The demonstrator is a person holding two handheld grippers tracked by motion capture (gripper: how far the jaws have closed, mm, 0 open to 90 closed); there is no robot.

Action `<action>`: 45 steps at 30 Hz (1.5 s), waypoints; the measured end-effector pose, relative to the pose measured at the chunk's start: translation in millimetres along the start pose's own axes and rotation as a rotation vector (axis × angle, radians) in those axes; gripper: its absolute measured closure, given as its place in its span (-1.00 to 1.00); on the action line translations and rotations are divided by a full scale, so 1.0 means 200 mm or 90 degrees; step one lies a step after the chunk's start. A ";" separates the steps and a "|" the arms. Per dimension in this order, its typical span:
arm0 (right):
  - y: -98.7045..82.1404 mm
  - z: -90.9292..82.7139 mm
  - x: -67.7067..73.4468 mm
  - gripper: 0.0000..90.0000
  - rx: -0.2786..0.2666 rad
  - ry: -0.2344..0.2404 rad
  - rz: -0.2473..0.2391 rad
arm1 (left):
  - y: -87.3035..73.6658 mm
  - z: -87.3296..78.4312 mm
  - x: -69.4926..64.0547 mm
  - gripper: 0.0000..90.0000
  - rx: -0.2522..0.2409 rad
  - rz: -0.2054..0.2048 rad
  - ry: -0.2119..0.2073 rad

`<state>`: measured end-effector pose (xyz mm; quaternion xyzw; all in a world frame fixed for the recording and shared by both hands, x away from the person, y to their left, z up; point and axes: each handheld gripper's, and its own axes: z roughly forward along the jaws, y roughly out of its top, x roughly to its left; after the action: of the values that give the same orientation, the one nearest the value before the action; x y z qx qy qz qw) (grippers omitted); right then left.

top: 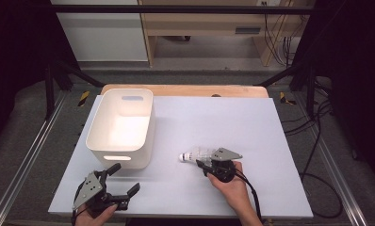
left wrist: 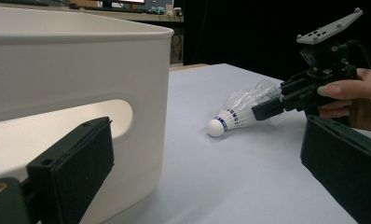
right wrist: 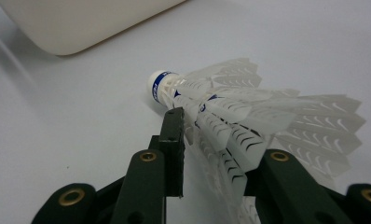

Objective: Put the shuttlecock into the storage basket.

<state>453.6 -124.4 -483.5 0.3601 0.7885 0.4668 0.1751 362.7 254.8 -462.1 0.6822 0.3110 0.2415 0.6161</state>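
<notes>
The shuttlecock [top: 195,154] lies on its side on the white table [top: 251,127], just beside the white bin's [top: 122,125] near right corner, long axis level, cork nose toward the bin and feather skirt fanning away from it. The right gripper [top: 205,162] comes in low from the skirt end, jaws set narrow around the feathers and closed on them, the hand behind it. The left gripper [top: 124,179], near the bin's front wall, rests with jaws spread wide and nothing between them.

Shuttlecock [right wrist: 249,126] skirt hiding right claw pad
</notes>
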 end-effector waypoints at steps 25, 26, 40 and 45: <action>0.00 -0.01 -0.02 0.93 0.006 0.012 -0.023 | 0.00 0.00 0.00 -0.94 0.002 0.001 -0.001; 0.00 -0.01 -0.02 0.94 0.005 0.012 -0.022 | 0.00 0.00 0.00 -0.94 0.002 0.001 -0.001; 0.03 -0.06 -0.03 0.97 -0.001 0.028 -0.030 | 0.00 0.00 0.00 -0.94 0.003 0.001 0.000; 0.08 -0.10 -0.01 0.97 -0.001 0.029 -0.048 | 0.00 0.00 0.00 -0.94 0.004 0.002 0.000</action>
<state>449.0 -132.8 -459.6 0.3194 0.8048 0.4688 0.1747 363.2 255.0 -462.3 0.6845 0.3106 0.2415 0.6137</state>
